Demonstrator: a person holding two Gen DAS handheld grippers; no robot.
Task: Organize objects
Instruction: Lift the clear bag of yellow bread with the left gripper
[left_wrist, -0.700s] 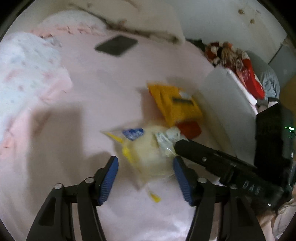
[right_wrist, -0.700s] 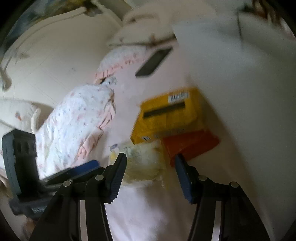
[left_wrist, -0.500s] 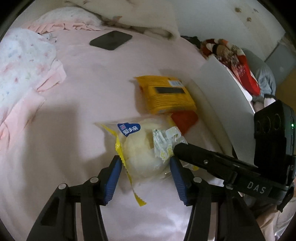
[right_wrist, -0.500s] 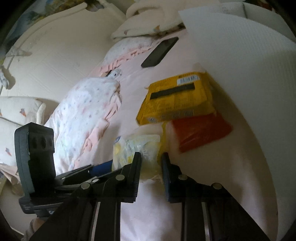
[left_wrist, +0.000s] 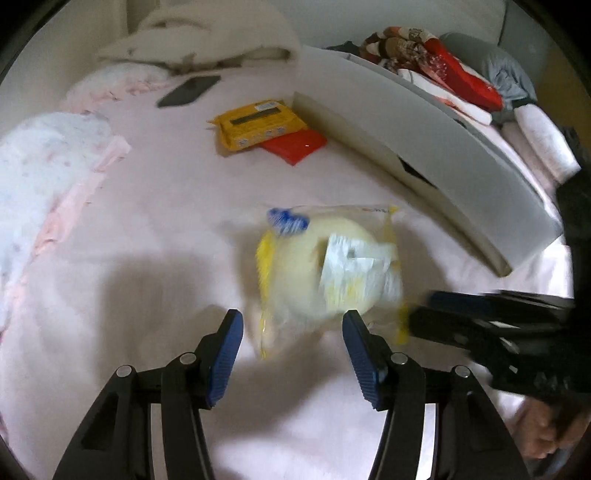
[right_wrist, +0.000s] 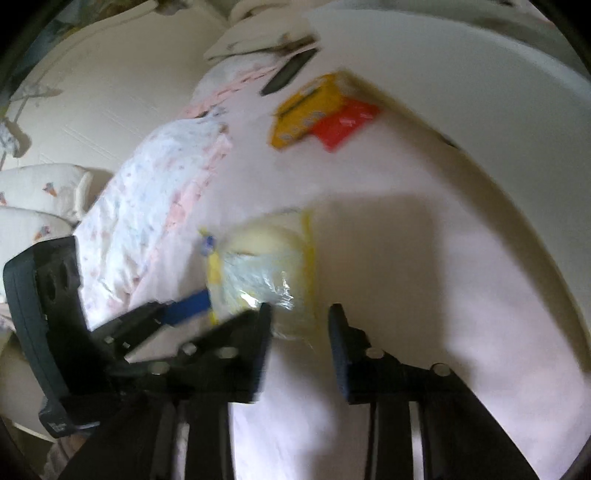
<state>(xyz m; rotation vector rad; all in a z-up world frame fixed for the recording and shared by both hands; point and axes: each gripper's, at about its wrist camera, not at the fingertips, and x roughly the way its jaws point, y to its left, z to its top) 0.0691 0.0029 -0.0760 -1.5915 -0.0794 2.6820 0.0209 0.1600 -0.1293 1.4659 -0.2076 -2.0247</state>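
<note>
A pale bun in a clear and yellow wrapper (left_wrist: 325, 266) lies on the pink bed sheet (left_wrist: 155, 229), blurred by motion. My left gripper (left_wrist: 291, 332) is open, its blue pads just short of the bun's near edge. My right gripper (right_wrist: 300, 321) is open at the bun (right_wrist: 266, 262), its near end between the fingers. It also shows in the left wrist view (left_wrist: 480, 325) to the right of the bun. A yellow packet (left_wrist: 255, 123) lies over a red packet (left_wrist: 295, 146) farther back.
A white box (left_wrist: 424, 155) stands along the right side. A dark phone (left_wrist: 188, 90) lies at the far end near pillows. A floral quilt (left_wrist: 40, 173) is bunched on the left. Folded clothes (left_wrist: 443, 62) lie beyond the box.
Both grippers have pulled back toward me and the bun has come along, away from the yellow packet. My right gripper, nearly shut half a second ago, has opened. The left has opened wider.
</note>
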